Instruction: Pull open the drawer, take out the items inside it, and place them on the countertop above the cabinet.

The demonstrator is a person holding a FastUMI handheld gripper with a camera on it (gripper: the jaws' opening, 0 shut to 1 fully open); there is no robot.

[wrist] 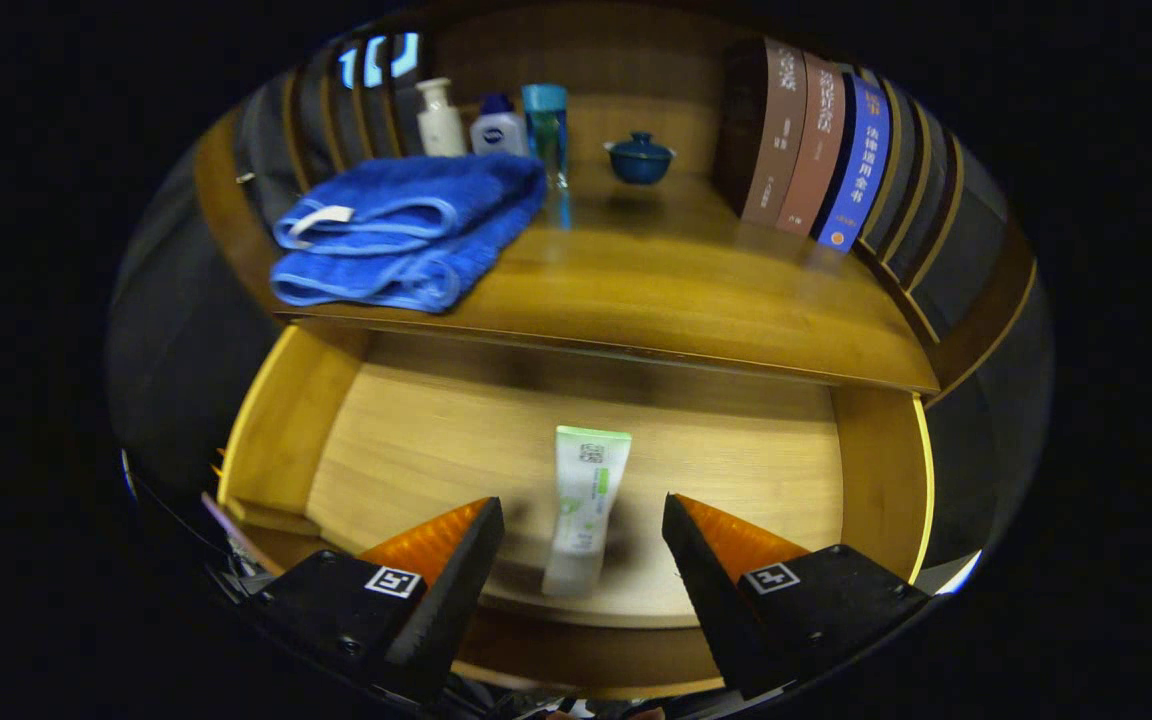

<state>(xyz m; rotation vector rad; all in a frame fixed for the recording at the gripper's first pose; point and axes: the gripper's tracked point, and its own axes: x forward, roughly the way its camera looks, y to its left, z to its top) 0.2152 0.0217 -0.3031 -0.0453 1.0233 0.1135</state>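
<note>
Gripper held spread over the open drawer; soft, light, likely slippery tube, lying toward 12 o'clock, best pinched mid-body.

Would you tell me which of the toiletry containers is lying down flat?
The tube in the open drawer, between the open jaws; the others stand upright.

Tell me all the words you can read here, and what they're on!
"法律适用全书", as far as I can tell: spine of the blue book.
Brown books: titles too blurred to read.
Tube in the drawer, between the open fingers: print too small.
White bottles: logo too blurred.
</note>
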